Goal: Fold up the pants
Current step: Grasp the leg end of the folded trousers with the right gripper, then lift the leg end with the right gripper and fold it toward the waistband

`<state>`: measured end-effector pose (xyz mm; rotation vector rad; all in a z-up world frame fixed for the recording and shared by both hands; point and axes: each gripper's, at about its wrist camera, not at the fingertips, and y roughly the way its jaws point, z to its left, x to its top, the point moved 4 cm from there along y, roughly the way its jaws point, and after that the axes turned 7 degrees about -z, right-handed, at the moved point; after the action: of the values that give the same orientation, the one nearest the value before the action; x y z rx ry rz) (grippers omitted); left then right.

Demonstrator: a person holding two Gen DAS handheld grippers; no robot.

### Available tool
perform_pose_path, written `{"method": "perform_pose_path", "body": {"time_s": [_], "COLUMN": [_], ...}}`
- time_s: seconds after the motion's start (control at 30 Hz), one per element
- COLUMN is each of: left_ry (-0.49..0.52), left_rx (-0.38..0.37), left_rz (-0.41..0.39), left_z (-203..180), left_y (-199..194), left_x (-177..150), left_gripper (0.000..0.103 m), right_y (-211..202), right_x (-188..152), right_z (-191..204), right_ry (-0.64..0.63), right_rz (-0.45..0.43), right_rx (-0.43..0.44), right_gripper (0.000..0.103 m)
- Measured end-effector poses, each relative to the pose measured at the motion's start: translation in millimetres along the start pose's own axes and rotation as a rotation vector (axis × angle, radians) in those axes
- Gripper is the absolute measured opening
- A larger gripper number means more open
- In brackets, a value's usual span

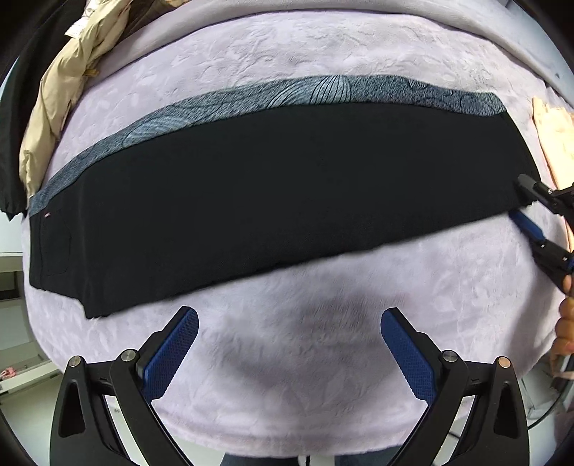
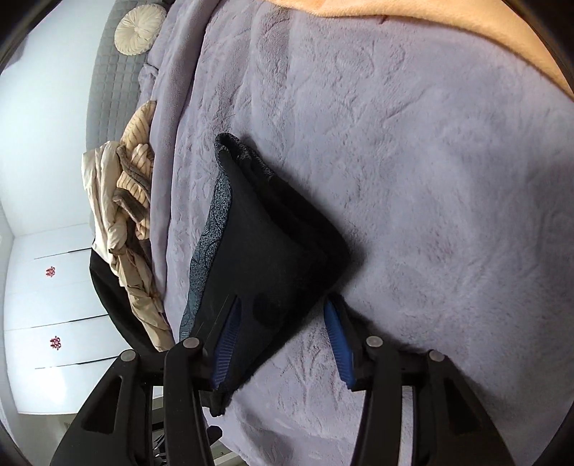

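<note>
Right gripper [image 2: 283,344] fingers spread around pants [image 1: 251,200] hem; left gripper [image 1: 288,355] open, empty. Close squarely, catching all layers.

Lilac plush blanket [image 1: 287,46]; beige jacket [image 1: 61,89]; round cushion [image 2: 140,30]; white cabinets [image 2: 53,315].

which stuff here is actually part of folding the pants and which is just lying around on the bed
Part of the job:
- black pants
- left gripper, open, over bare blanket
- right gripper, jaws apart around the pants' end

Just lying about:
- beige jacket
- striped top
- round cushion
- lilac blanket
</note>
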<state>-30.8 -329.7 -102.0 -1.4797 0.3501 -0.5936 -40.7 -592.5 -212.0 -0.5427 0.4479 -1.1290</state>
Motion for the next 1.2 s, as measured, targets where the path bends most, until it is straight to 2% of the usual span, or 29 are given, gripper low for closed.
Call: {"method": "perform_pose_path", "body": {"time_s": [0.23, 0.3, 0.33, 0.47, 0.53, 0.6, 0.7, 0.77, 0.87, 0.97, 1.1, 1.17, 1.2], "left_ry": [-0.011, -0.025, -0.037, -0.059, -0.063, -0.086, -0.023, 0.023, 0.02, 0.011, 0.086, 0.128, 0.128], "left_rx": [0.01, 0.017, 0.017, 0.044, 0.084, 0.086, 0.155, 0.183, 0.095, 0.035, -0.015, -0.023, -0.053], "left_rz": [-0.013, -0.048, -0.075, -0.195, -0.225, -0.252, -0.276, -0.301, -0.276, -0.288, -0.257, -0.271, -0.259], "left_z": [-4, -1, 3, 15, 17, 15, -4, -8, 4, 15, 2, 1, 4], "left_y": [23, 18, 14, 12, 31, 52, 84, 77, 56, 37, 51, 51, 47], "left_x": [20, 33, 42, 81, 103, 121, 133, 129, 114, 86, 52, 45, 42], "left_gripper": [0.1, 0.078, 0.078, 0.078, 0.078, 0.078, 0.079, 0.079, 0.079, 0.079, 0.08, 0.081, 0.081], "right_y": [25, 31, 30, 16, 11, 8, 10, 11, 4, -2, -6, -3, -3], "right_x": [2, 2, 2, -3, -6, -8, -10, -9, -8, -18, -38, -55, -62], "right_z": [28, 35, 38, 58, 67, 73, 79, 83, 94, 112, 141, 160, 169], "right_ry": [-0.091, -0.086, -0.078, -0.13, -0.172, -0.208, -0.238, -0.251, -0.274, -0.344, -0.437, -0.506, -0.539], "right_rz": [-0.053, -0.048, -0.049, -0.055, -0.052, -0.051, -0.047, -0.058, -0.074, -0.081, -0.099, -0.105, -0.113], "right_rx": [0.016, 0.004, 0.026, 0.077, 0.09, 0.092, 0.097, 0.093, 0.098, 0.087, 0.082, 0.064, 0.052], "right_gripper": [0.055, 0.027, 0.014, 0.013, 0.013, 0.013, 0.013, 0.013, 0.013, 0.013, 0.013, 0.013, 0.013]}}
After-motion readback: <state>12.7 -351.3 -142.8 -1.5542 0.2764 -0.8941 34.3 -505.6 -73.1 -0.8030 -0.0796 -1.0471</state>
